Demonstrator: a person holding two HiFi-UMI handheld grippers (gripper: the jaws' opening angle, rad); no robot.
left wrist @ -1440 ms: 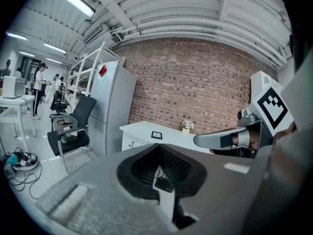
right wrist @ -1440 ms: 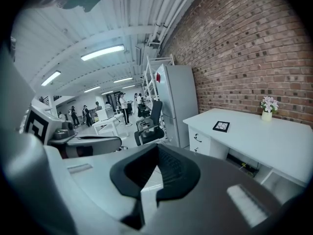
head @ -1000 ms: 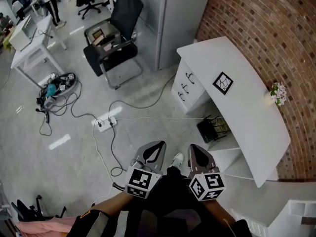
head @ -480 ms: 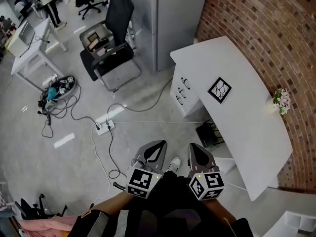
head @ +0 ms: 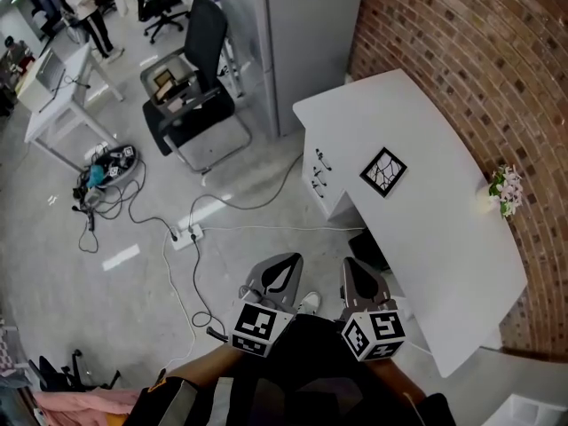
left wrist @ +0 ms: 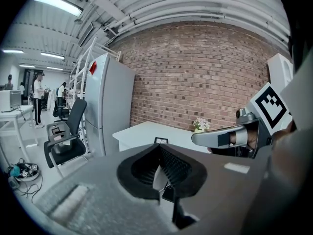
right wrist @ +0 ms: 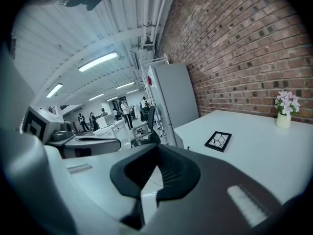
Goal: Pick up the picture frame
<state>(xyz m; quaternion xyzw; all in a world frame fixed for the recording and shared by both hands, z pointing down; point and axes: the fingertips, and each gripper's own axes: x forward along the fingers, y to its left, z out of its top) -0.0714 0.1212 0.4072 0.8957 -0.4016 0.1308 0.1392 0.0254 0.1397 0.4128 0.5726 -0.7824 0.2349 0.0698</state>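
Left gripper (left wrist: 158, 151): jaws are seen closed together, with nothing held between them.
Right gripper (left wrist: 198, 139): seen alongside at the right.
Picture frame (left wrist: 161, 140): laid on the white desk (left wrist: 139, 131), seen directly above the jaw tips.
Flowers (left wrist: 200, 125): set at the desk's far edge, against the brick wall (left wrist: 195, 67).
Black chair (left wrist: 66, 138): placed beside the grey cabinet (left wrist: 107, 106).

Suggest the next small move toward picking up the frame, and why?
Probably step closer to the desk: the picture frame lies flat on it, well beyond the right gripper and left gripper, both shut and empty.
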